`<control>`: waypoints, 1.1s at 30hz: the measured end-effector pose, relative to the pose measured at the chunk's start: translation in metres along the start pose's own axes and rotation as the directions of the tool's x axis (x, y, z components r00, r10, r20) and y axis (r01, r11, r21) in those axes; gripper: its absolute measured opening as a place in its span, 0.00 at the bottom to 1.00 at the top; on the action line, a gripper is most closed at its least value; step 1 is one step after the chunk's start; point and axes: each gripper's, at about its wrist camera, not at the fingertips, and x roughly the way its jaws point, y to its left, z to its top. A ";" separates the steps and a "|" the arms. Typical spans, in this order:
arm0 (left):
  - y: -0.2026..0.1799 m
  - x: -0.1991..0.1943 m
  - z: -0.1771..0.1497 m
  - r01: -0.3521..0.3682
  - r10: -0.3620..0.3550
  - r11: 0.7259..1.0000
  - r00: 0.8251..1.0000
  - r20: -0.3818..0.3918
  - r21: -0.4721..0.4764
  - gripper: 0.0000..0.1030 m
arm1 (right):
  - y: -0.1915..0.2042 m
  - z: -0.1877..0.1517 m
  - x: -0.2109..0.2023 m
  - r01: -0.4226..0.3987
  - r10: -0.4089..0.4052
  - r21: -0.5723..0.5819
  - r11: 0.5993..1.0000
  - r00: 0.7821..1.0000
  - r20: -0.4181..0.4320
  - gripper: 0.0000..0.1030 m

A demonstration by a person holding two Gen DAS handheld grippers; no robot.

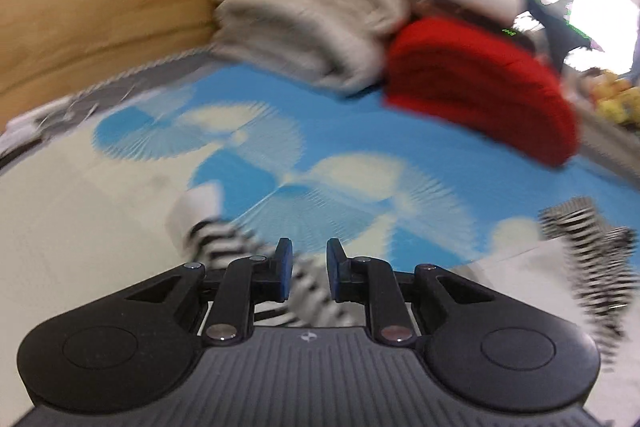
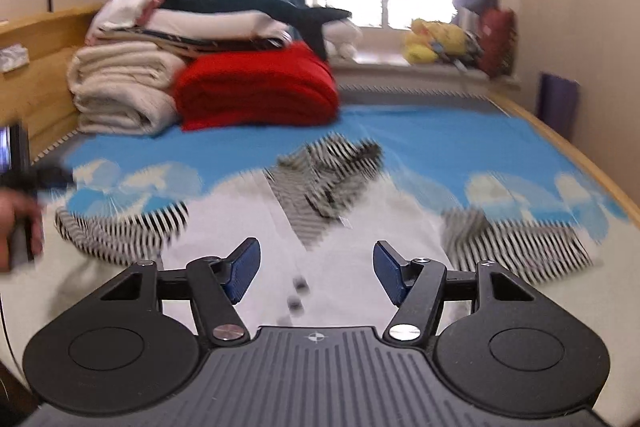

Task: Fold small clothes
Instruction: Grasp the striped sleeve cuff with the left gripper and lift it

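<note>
A small white garment with black-and-white striped sleeves and collar (image 2: 320, 187) lies spread on the bed sheet (image 2: 440, 135). My right gripper (image 2: 316, 273) is open and empty just above the white front with dark buttons (image 2: 298, 293). My left gripper (image 1: 308, 273) hangs over the striped left sleeve (image 1: 224, 239), its jaws narrowly apart with striped cloth showing between and under them; whether they pinch it is unclear. The other striped part (image 1: 592, 247) shows at the right of the left wrist view. The left gripper and hand (image 2: 20, 187) appear at the right wrist view's left edge.
Folded beige blankets (image 2: 120, 87), a red blanket (image 2: 256, 91) and a stack with a plush shark (image 2: 256, 3) sit at the bed's head. A wooden headboard (image 2: 32, 67) is at left, a window sill with toys (image 2: 436, 43) behind, and the bed's wooden edge (image 2: 580, 163) at right.
</note>
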 end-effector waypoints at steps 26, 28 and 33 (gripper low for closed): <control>-0.005 0.064 0.013 -0.066 0.070 0.991 0.997 0.024 -0.118 0.01 | -0.013 0.038 0.201 -0.116 0.126 0.082 0.990 0.982 -0.143 0.34; -0.051 0.031 0.015 0.104 -0.100 0.993 0.993 0.070 -0.061 0.01 | -0.027 0.033 0.205 -0.094 0.114 0.119 0.988 0.979 -0.172 0.34; -0.170 -0.052 -0.015 0.602 -0.604 0.786 0.796 -0.031 0.142 0.03 | -0.058 0.024 0.211 -0.058 0.121 0.274 0.960 0.968 -0.218 0.34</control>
